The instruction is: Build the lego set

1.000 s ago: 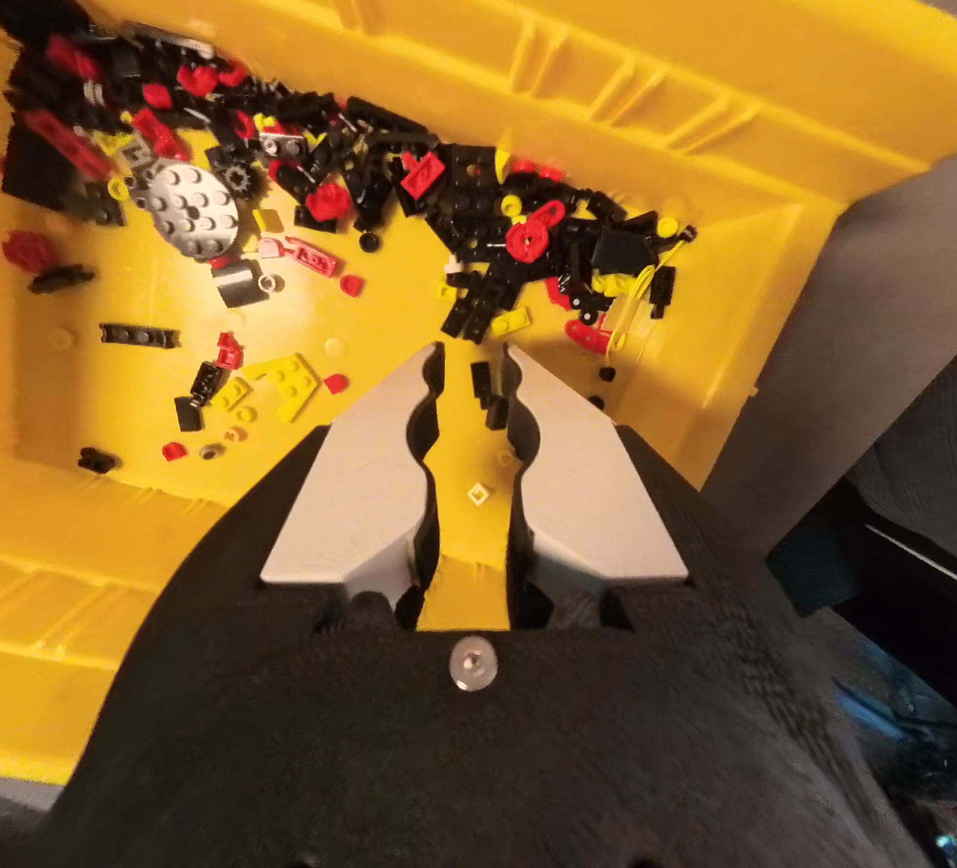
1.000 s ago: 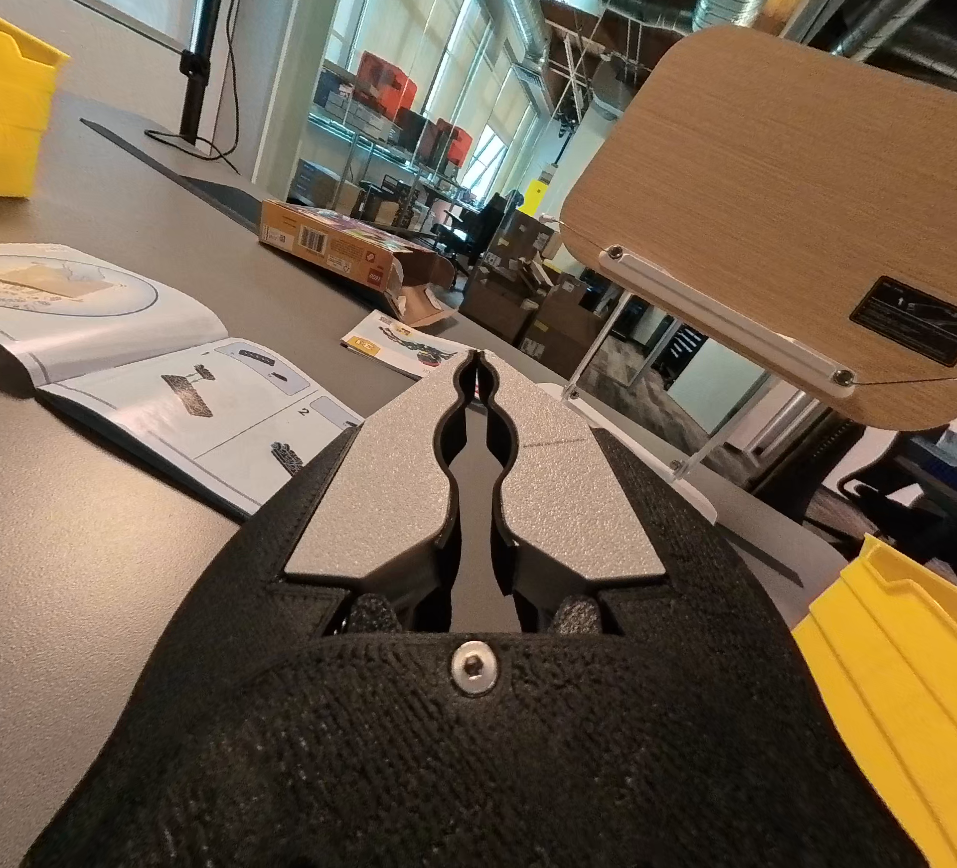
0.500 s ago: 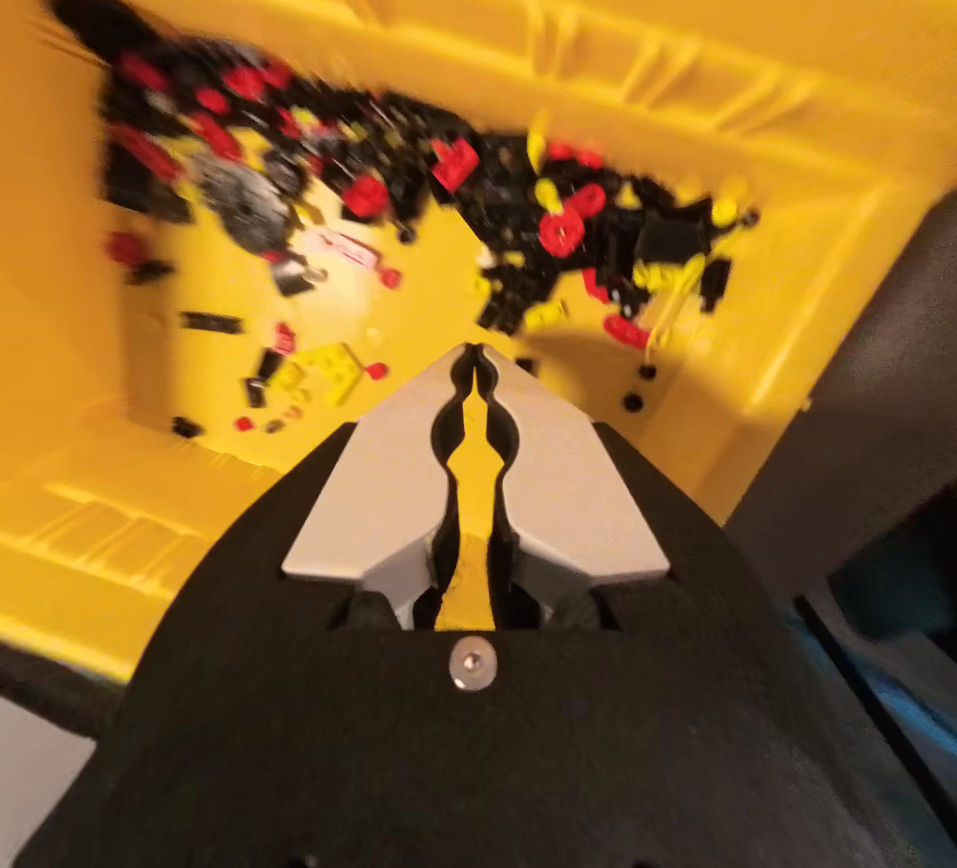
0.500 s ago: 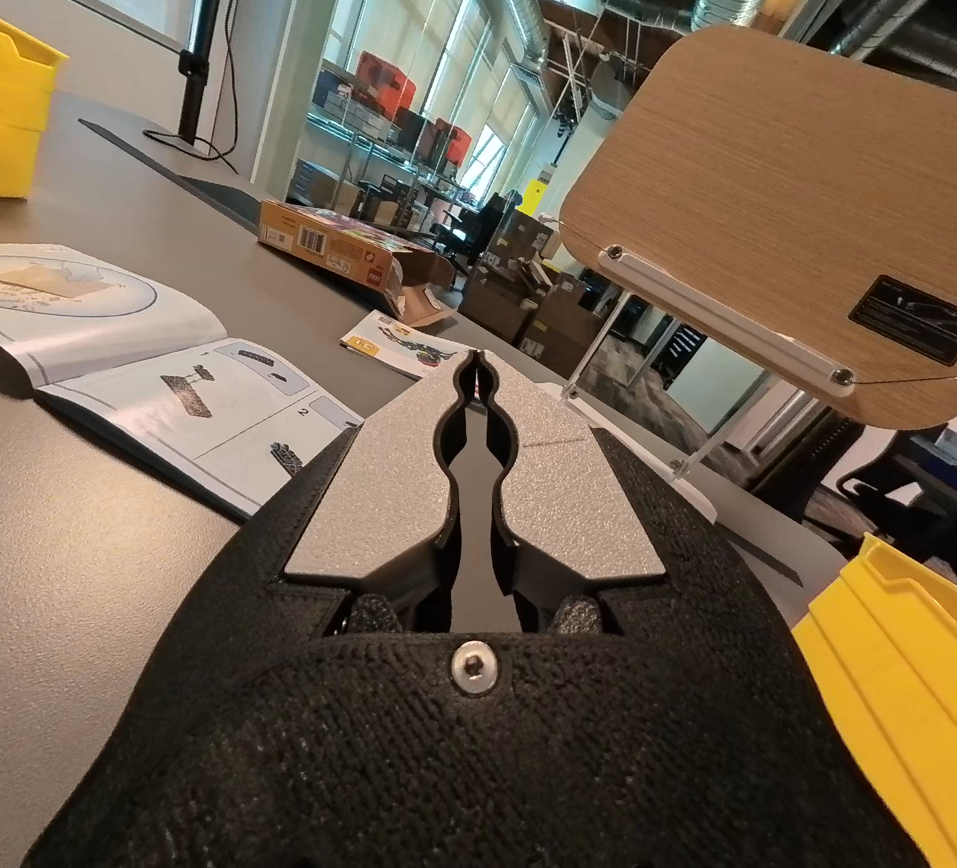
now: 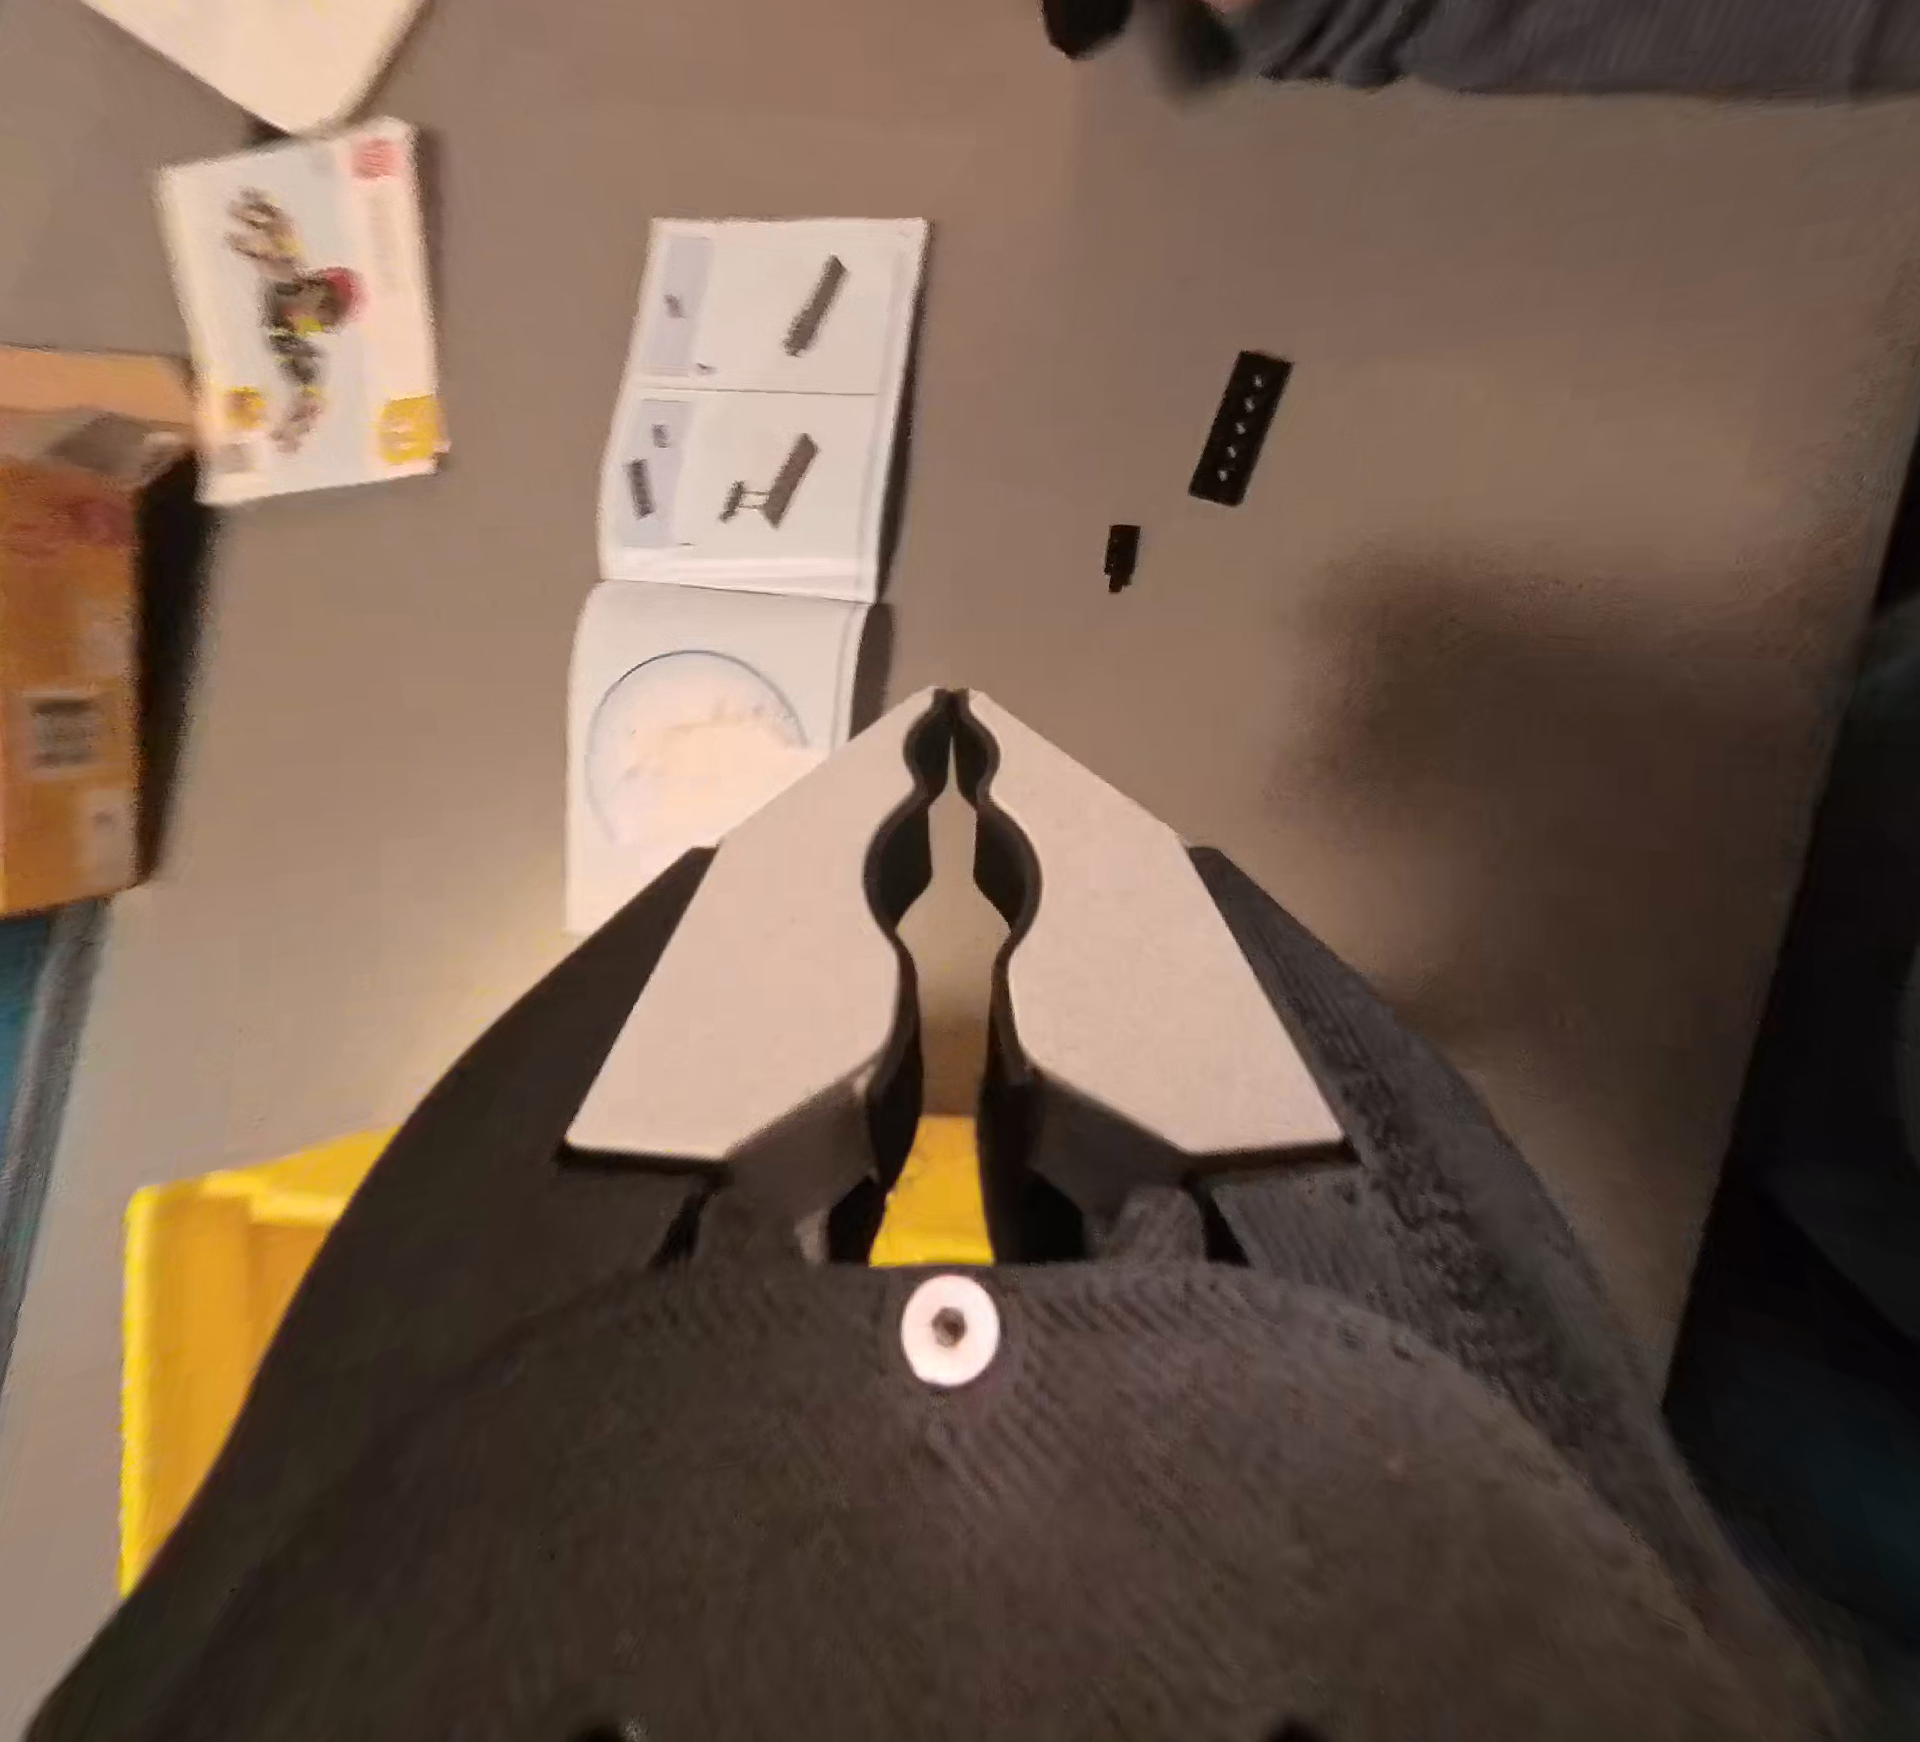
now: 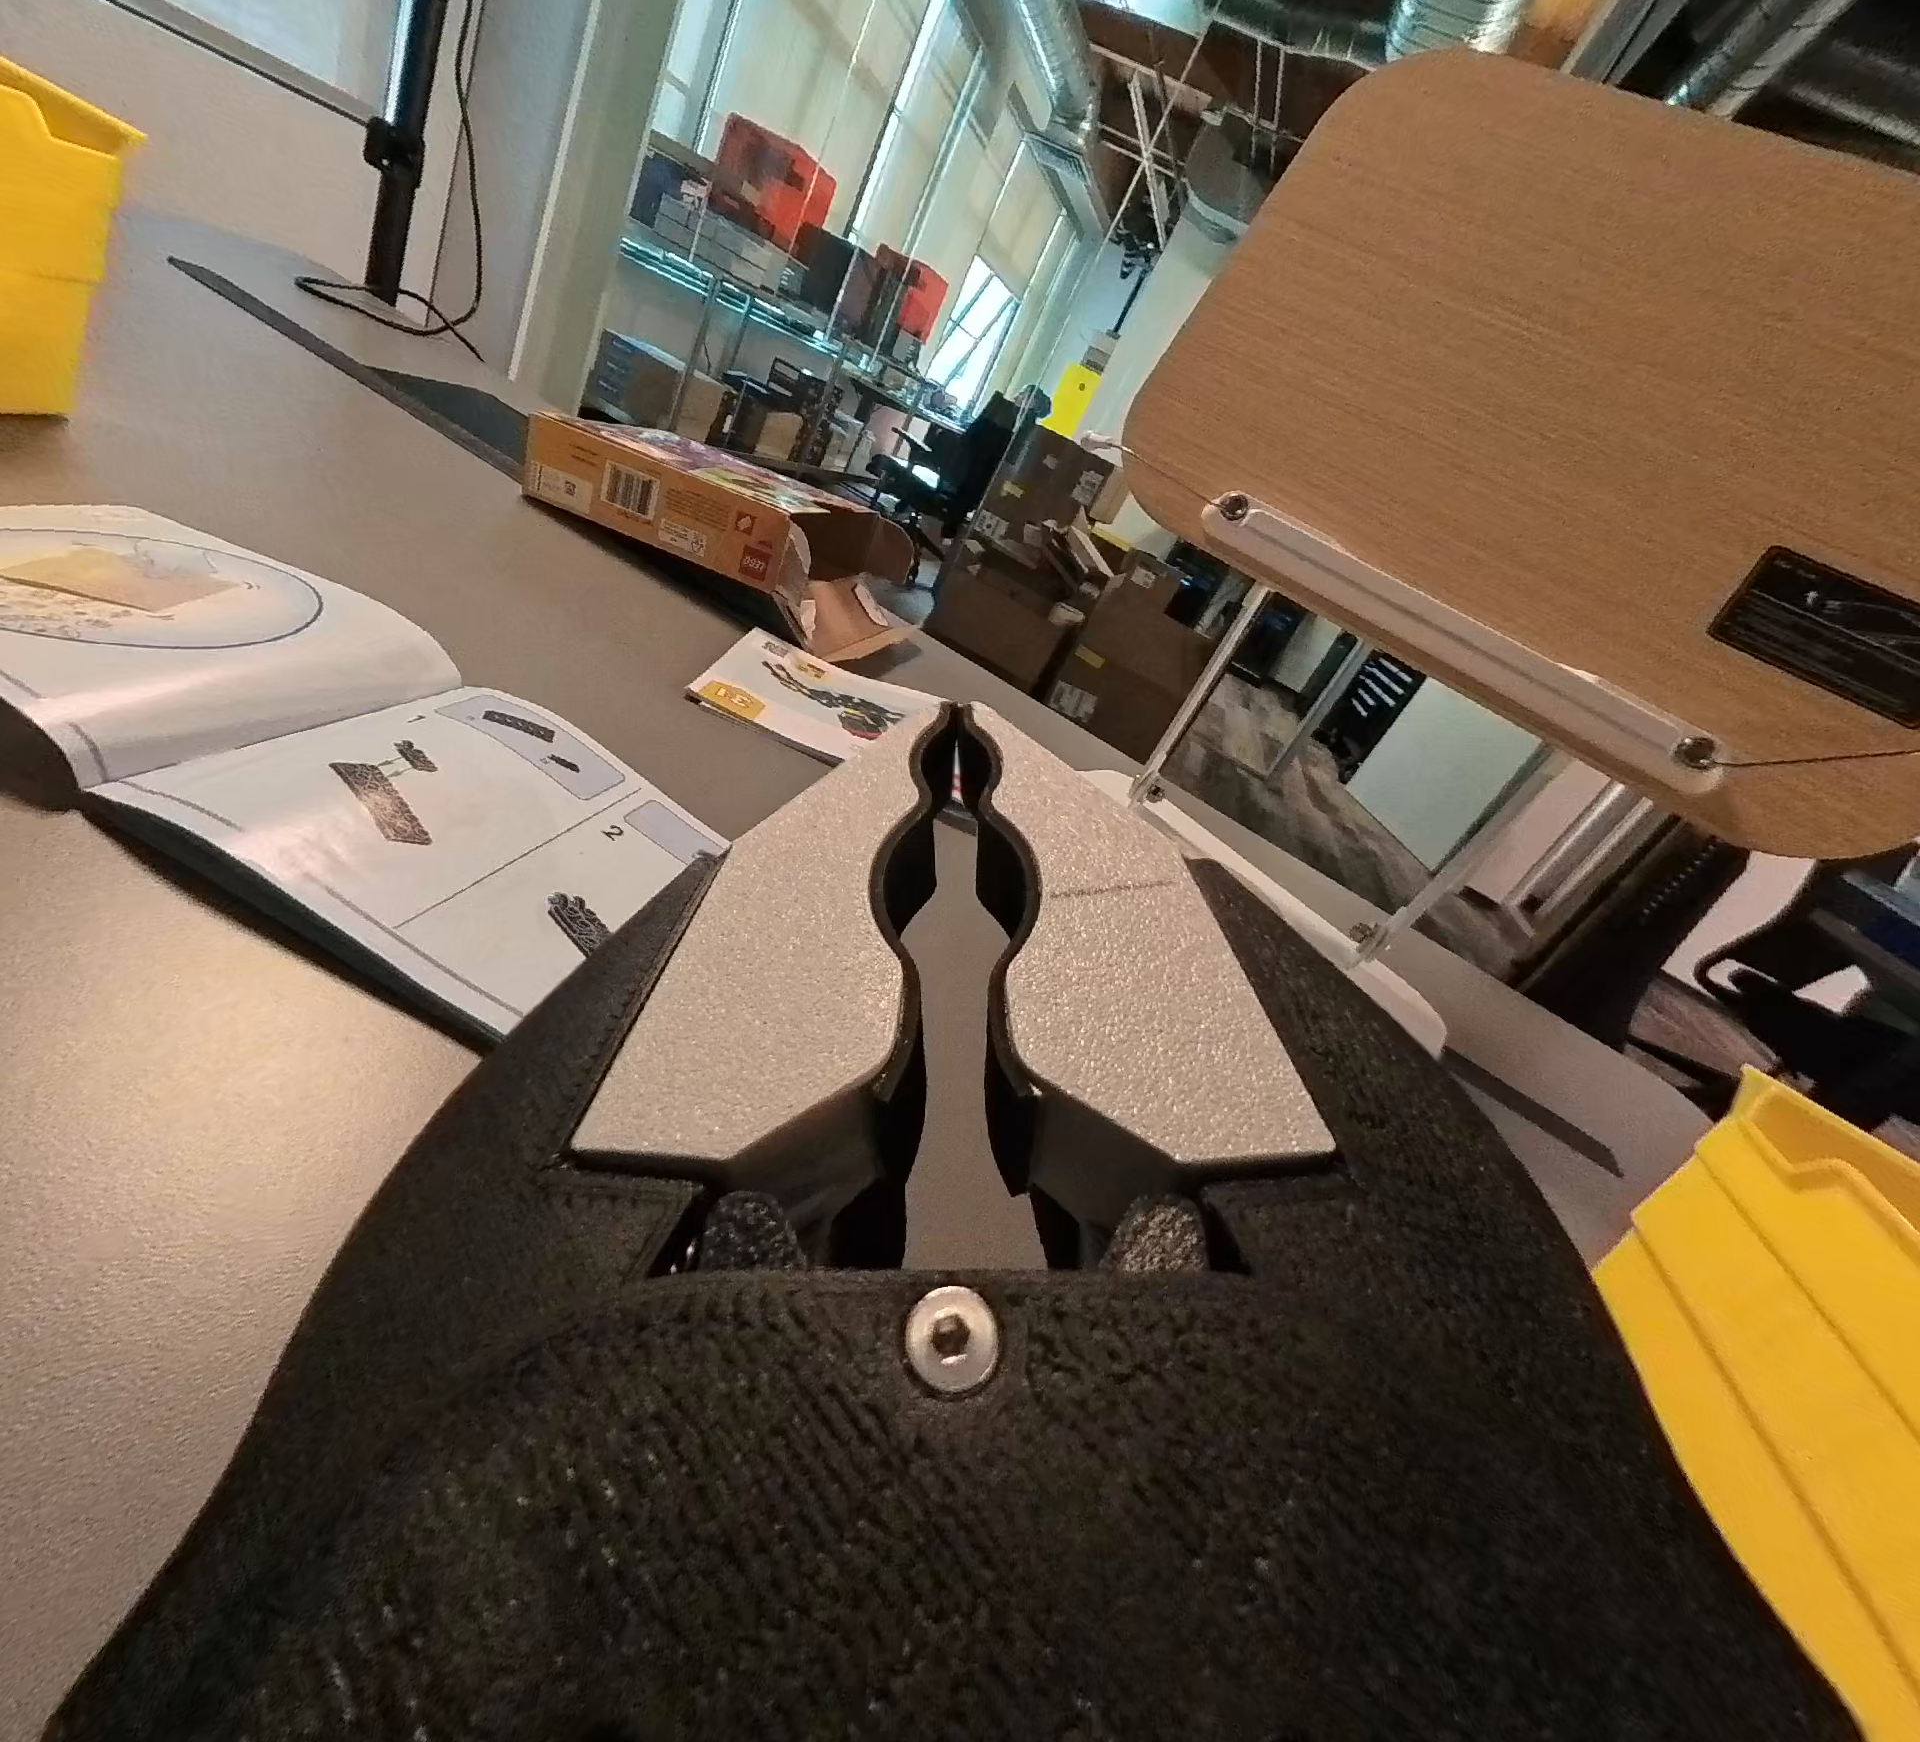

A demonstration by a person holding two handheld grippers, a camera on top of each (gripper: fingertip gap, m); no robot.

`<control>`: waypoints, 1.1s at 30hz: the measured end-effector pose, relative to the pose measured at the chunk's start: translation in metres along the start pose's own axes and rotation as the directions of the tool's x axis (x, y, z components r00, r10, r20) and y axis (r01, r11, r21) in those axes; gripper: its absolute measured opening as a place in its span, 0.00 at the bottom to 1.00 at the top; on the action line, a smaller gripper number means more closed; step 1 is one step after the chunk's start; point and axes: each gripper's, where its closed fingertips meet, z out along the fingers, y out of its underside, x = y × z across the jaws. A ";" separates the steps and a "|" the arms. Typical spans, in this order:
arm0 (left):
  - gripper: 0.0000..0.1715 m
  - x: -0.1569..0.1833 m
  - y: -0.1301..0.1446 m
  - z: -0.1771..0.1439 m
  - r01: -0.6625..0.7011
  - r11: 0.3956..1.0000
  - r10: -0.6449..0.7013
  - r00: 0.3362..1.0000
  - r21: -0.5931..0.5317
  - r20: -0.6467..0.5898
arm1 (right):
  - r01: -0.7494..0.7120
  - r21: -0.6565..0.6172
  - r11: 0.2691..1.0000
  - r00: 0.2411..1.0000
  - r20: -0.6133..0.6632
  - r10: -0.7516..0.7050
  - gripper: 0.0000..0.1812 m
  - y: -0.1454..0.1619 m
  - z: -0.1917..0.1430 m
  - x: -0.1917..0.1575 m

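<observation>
From above, my left tool (image 5: 952, 698), tips pinched together, shows a flat black holed plate (image 5: 1241, 428) right of the open booklet (image 5: 764, 397); my right tool (image 6: 958, 713), likewise closed, misses it.

Printed matter ahead of my right claw (image 6: 958, 718): open instruction booklet (image 6: 343, 799), small numerals beside its drawings; orange cardboard box (image 6: 665, 497), barcode sticker and logo on its side; leaflet (image 6: 810, 705), yellow printed corner. Black label plate (image 6: 1818, 632) on the wooden board (image 6: 1558, 342), print too small to read. Under my left claw (image 5: 951, 700), all print is blurred.
</observation>
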 end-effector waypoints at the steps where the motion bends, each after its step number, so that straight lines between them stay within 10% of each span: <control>1: 0.00 0.001 0.001 0.014 -0.014 0.999 0.012 1.000 -0.049 -0.027 | -0.002 0.005 1.000 1.000 0.006 0.002 0.00 -0.001 -0.001 -0.001; 6: 0.00 0.003 0.020 0.032 0.006 0.980 -0.018 0.998 -0.197 -0.059 | -0.024 0.018 1.000 1.000 0.014 0.024 0.00 -0.002 -0.002 0.000; 15: 0.25 -0.011 0.130 -0.074 0.293 0.899 -0.224 0.946 -0.326 0.235 | -0.021 0.011 1.000 1.000 0.008 0.020 0.00 -0.002 0.000 0.000; 22: 0.19 0.012 0.213 -0.050 0.346 0.847 -0.346 0.935 -0.404 0.076 | -0.013 0.011 1.000 1.000 0.012 0.013 0.00 -0.002 -0.001 -0.001; 33: 0.15 0.022 0.242 -0.027 0.373 0.814 -0.368 0.924 -0.446 0.101 | -0.007 0.007 1.000 1.000 0.016 0.007 0.00 -0.001 0.000 -0.002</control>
